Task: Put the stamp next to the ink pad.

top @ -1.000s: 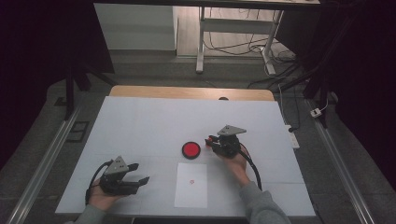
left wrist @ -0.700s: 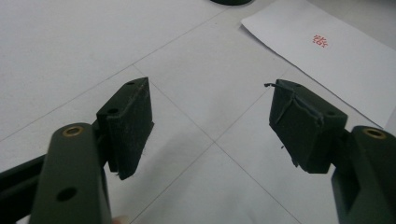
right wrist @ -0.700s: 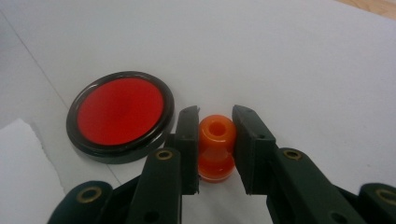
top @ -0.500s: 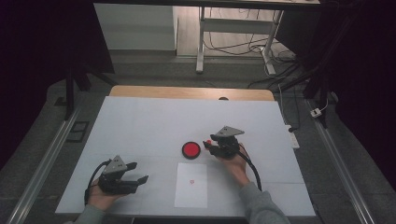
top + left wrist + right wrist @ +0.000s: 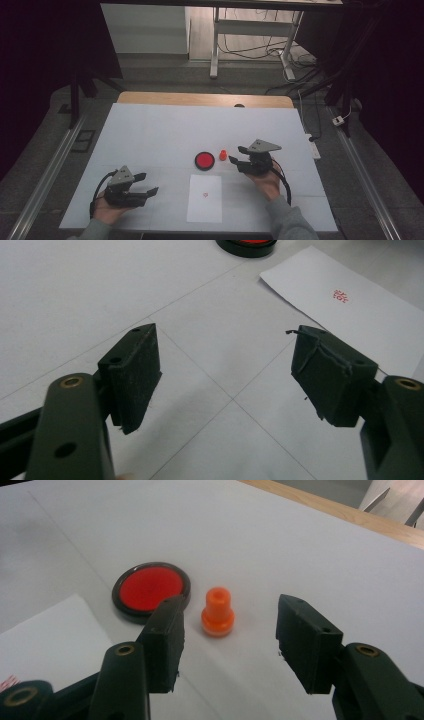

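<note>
Table: white table (image 5: pixel 165 130), dim room.
Stamp: orange stamp (image 5: pixel 218 613) upright beside ink pad (image 5: pixel 151 589), ahead of right gripper (image 5: pixel 227 640), jaws released.
Left gripper (image 5: pixel 227 377): jaws spread, empty.
Paper (image 5: pixel 350 315): red mark unreadable.

Setting reads as a lab or test room set up for recording, not a home. A white-topped work table (image 5: pixel 165 130) with a bare wooden far edge (image 5: pixel 200 98) stands on grey carpet between two metal floor rails (image 5: pixel 47 172), with dark surroundings at both sides. Behind it, black cables (image 5: pixel 250 50) lie loose on the floor under a white metal-legged desk (image 5: pixel 216 47), and a white power strip (image 5: pixel 313 146) lies just beside the table's right edge.
</note>
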Motion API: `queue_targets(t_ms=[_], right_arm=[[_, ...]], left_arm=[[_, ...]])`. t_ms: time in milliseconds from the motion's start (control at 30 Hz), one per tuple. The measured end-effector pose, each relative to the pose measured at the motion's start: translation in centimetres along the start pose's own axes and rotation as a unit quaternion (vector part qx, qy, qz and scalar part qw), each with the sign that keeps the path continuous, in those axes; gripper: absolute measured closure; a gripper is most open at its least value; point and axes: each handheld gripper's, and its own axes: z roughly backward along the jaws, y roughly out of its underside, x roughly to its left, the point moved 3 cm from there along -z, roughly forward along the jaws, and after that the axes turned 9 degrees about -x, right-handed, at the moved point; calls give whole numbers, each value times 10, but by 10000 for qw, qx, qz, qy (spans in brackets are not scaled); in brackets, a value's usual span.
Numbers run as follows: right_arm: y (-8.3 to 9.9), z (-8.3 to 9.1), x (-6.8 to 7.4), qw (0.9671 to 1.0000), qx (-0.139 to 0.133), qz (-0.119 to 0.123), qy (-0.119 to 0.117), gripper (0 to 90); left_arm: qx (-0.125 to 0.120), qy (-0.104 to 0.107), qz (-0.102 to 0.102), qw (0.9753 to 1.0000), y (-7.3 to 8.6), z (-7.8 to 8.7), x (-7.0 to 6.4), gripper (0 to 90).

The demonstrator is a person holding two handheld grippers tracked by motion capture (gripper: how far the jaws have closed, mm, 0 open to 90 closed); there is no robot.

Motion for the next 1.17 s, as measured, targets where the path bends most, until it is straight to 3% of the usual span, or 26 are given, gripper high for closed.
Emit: queue_targets(t_ms=[267, 633, 833, 1167], right_arm=[[15, 47, -2, 9999, 29, 19, 123, 442], [40, 110, -11, 9997, 43, -50, 233, 434], [51, 125, -15, 9997, 122, -133, 159, 423], [55, 127, -15, 9996, 179, -193, 94, 407]], left_arm=[[-82, 46, 97, 9999, -1, 2, 2, 266], [-39, 37, 72, 10000, -1, 1, 1, 267], [-31, 44, 56, 10000, -1, 1, 0, 267], [-62, 55, 54, 10000, -2, 2, 1, 267]])
